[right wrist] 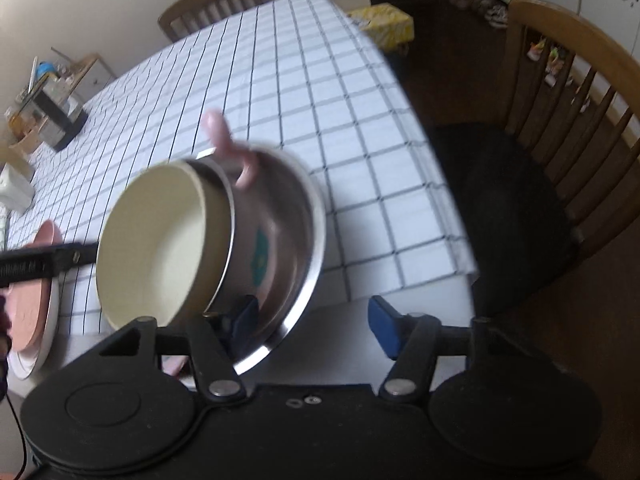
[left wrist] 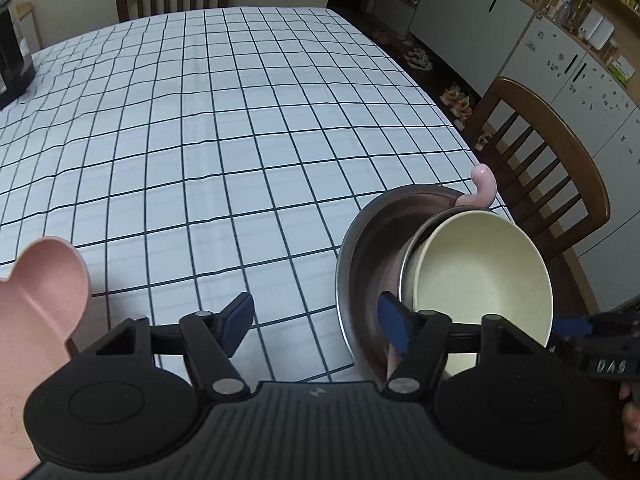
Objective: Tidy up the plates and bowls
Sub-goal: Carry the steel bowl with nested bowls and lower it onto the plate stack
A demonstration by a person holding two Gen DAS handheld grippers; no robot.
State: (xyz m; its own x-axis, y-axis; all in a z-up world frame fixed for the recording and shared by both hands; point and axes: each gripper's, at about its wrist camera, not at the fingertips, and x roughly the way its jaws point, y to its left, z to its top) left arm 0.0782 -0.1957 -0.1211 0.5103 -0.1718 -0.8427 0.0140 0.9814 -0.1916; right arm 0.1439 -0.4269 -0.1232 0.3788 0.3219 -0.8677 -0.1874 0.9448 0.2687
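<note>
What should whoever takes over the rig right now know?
Left claw: open, its right finger reaching inside the steel bowl.
Right claw: open, its left finger at that bowl's rim.
Bowls: the cream bowl is nested in the steel bowl. The stack is tilted at the table's near right edge, and I cannot tell what supports it.
Plates: the pink plate lies on a white plate at the near left edge.
Done: bowls nested, plates stacked.
Left: probably settle the bowl stack flat, carefully, since neither claw is clamped on it.
</note>
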